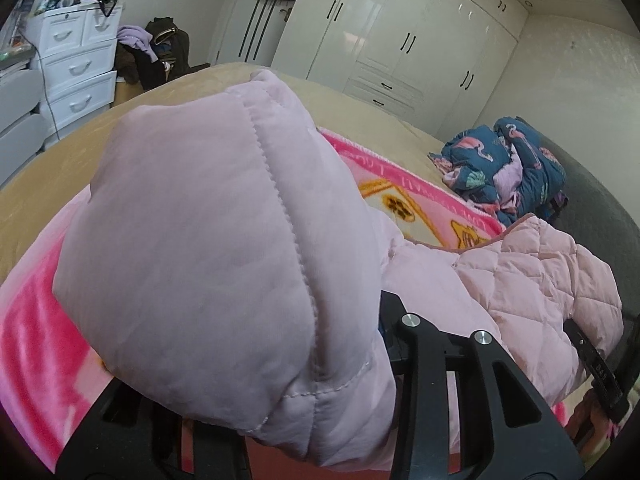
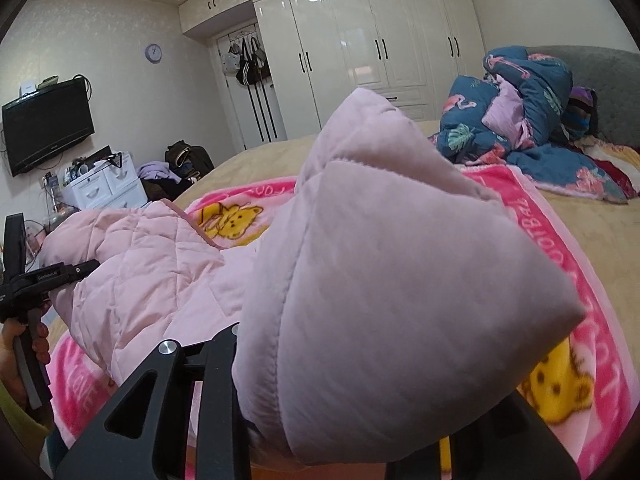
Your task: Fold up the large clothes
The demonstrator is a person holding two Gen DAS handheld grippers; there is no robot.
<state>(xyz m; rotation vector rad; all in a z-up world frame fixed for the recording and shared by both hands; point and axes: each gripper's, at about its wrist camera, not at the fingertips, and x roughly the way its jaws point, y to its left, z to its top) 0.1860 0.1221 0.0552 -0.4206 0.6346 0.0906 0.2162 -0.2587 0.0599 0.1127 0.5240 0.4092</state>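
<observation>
Clearly both tongs had pink padded cloth bunched over their tips: the left tongs (image 1: 320, 360) and the right tongs (image 2: 320, 380) each carried a lifted fold of the jacket (image 2: 152, 264), whose quilted body lay on the blanket (image 2: 532, 216) spread over the bed (image 2: 600, 240). Judging by the task, the step was carrying these ends across the jacket; done well, both sides would travel level and together, keeping the fold line straight and landing edge on edge. The cloth hid the fingertips in both views, so I could not tell whether either pair was clamped or merely draped. Which parts of the jacket were raised was also unclear.
</observation>
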